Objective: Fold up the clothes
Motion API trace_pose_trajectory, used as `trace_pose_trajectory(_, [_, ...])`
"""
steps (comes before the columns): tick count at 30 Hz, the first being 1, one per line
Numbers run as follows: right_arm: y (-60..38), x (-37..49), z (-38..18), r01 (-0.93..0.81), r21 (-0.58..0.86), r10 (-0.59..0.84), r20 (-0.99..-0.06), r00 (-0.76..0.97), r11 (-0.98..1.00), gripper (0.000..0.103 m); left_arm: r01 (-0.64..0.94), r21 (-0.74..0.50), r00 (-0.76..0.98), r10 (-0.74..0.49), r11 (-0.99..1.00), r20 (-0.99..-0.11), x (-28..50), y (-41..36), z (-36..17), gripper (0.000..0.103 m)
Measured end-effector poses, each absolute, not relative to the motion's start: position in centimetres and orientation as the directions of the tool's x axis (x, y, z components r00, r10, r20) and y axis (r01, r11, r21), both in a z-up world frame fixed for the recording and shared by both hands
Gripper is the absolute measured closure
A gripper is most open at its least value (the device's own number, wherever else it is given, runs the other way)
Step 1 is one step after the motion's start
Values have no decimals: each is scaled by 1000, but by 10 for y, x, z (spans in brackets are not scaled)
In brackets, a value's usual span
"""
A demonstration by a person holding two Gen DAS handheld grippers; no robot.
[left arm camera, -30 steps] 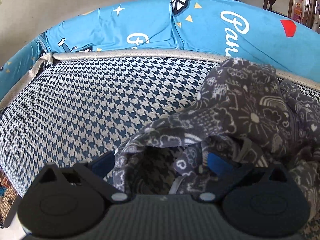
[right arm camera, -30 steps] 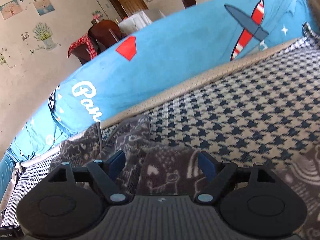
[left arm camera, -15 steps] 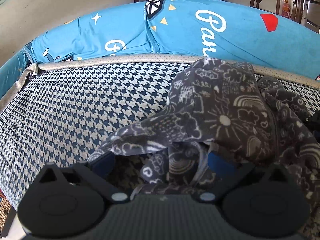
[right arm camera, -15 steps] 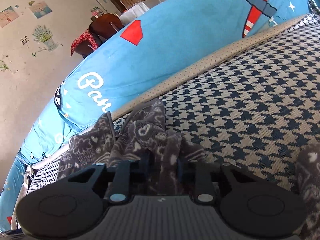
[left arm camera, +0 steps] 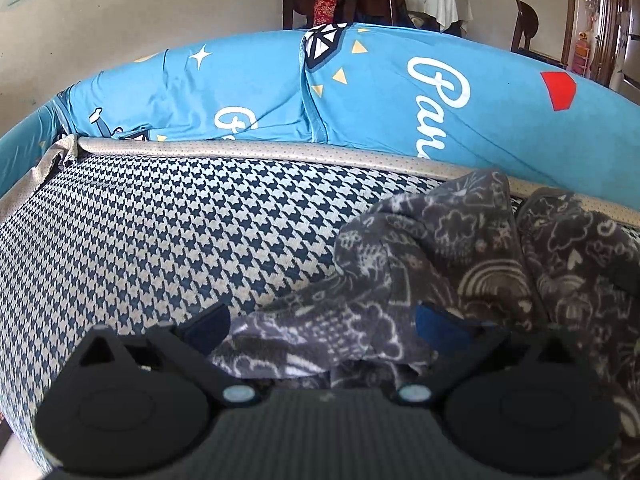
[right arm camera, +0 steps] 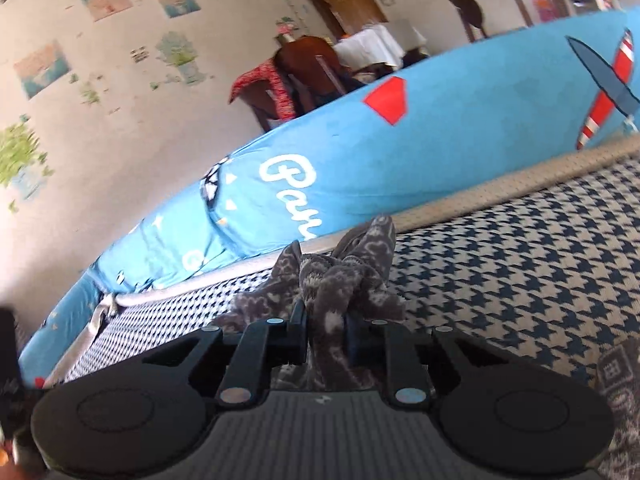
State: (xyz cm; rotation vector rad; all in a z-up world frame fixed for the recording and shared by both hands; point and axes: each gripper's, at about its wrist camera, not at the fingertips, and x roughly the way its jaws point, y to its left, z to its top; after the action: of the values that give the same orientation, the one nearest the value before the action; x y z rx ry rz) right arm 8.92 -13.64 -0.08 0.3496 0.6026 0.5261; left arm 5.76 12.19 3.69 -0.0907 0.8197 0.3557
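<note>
The right gripper [right arm camera: 326, 330] has its two black fingers drawn close together and pinched on a bunched ridge of the dark grey fleece garment printed with white doodle motifs [right arm camera: 344, 276], the cloth gathering upward between the pads and spilling forward past them. The left gripper [left arm camera: 322, 326] stands with its blue-padded fingers wide apart, a flatter lobe of the same garment [left arm camera: 432, 264] lying between and ahead of them without being clamped. The garment sits crumpled in several rounded folds, not laid flat, on the navy-and-cream houndstooth woven mattress cover [left arm camera: 168, 224], close to the beige dotted piping along its far edge [left arm camera: 256, 150]. Beyond that rises the bright blue printed padded bolster with white script and a red shape [left arm camera: 400, 96]; chairs and a cloth-covered table stand farther back in the room. Risks, as judged from this arrangement: the right-hand pinch holds a thick wad of several layers, so a pull could drag the whole heap instead of one edge, or let the fleece slip out; if the left gripper closes where it stands, it may catch an inner fold, not a hem, and twist the garment further.
</note>
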Motion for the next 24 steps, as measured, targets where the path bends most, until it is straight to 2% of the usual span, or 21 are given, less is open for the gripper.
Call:
trace_pose_trajectory(6, [-104, 48, -2, -497, 281, 567, -499, 655, 821, 83, -354, 1, 666, 253, 935, -701, 65, 133, 46, 0])
trace_pose_trajectory(11, [-82, 28, -15, -573, 180, 564, -552, 614, 800, 83, -279, -52, 713, 171, 959, -680, 61, 120, 50, 0])
trace_pose_trajectory(16, [-81, 25, -19, -578, 164, 558, -559, 613, 799, 83, -190, -83, 750, 90, 978, -655, 56, 102, 50, 0])
trace_pose_trajectory(19, [-82, 24, -18, -581, 165, 561, -558, 611, 797, 80, -152, -47, 725, 79, 987, -684, 61, 91, 38, 0])
trace_pose_trajectory(24, [-88, 18, -8, -613, 154, 581, -556, 594, 775, 76, -193, 16, 628, 137, 981, -766, 72, 87, 10, 0])
